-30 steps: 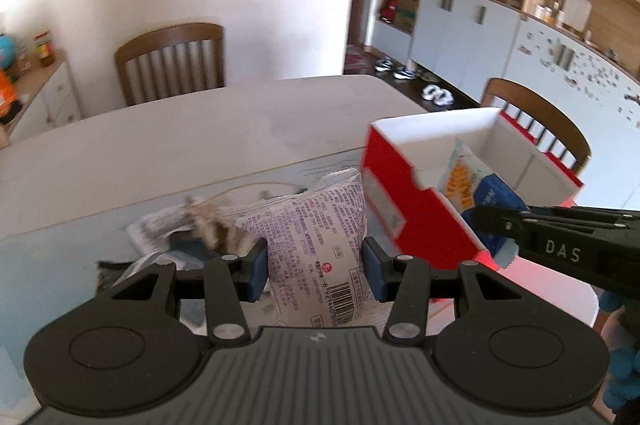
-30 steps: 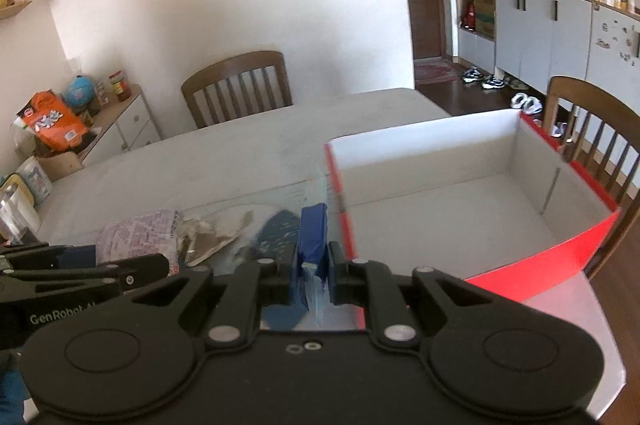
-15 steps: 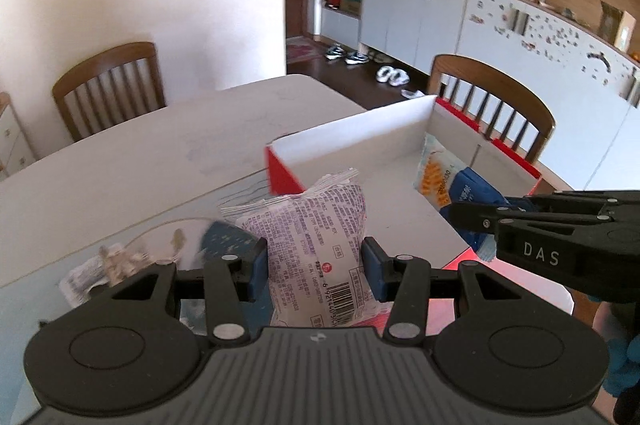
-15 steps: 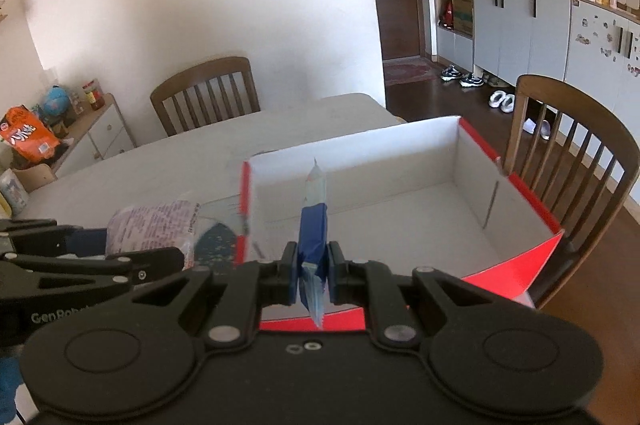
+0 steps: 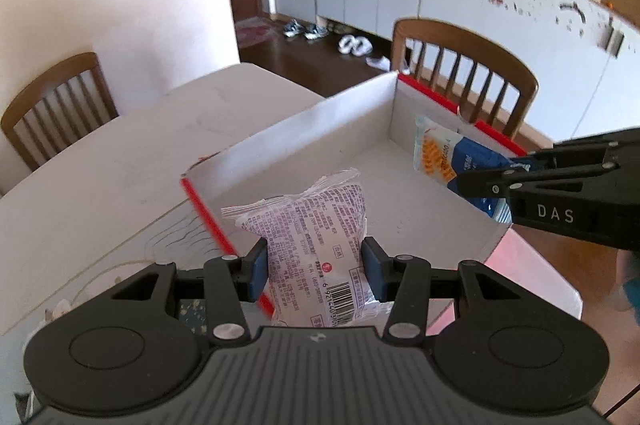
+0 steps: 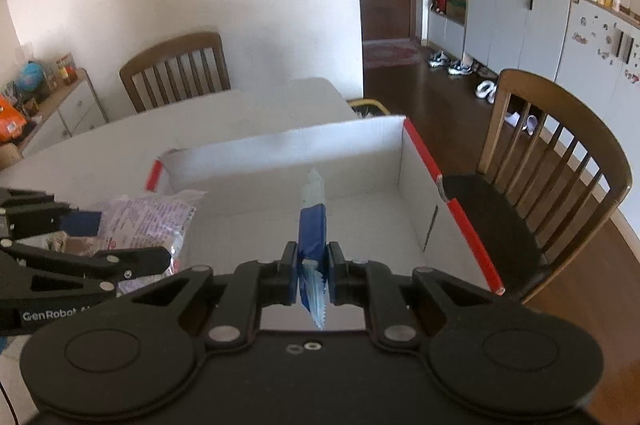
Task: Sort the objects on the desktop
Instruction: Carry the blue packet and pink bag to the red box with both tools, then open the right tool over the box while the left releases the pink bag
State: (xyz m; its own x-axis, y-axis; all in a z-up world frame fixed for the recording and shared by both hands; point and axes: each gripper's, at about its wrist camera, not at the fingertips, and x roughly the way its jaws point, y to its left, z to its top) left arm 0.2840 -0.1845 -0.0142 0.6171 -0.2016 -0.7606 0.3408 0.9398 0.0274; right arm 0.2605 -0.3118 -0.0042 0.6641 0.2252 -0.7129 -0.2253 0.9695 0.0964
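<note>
while over box (image 5: 320, 129), left gripper (image 5: 313, 267) pinches purple packet (image 5: 308, 225), right gripper (image 6: 313, 267) blue packet (image 6: 312, 229).

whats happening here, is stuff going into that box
Yes. A person holds two grippers over the open red cardboard box with white inside. The left gripper is shut on a white plastic snack packet with purple print; the right gripper is shut on a flat blue and white packet. Both packets hang above the box, not yet released.
</note>
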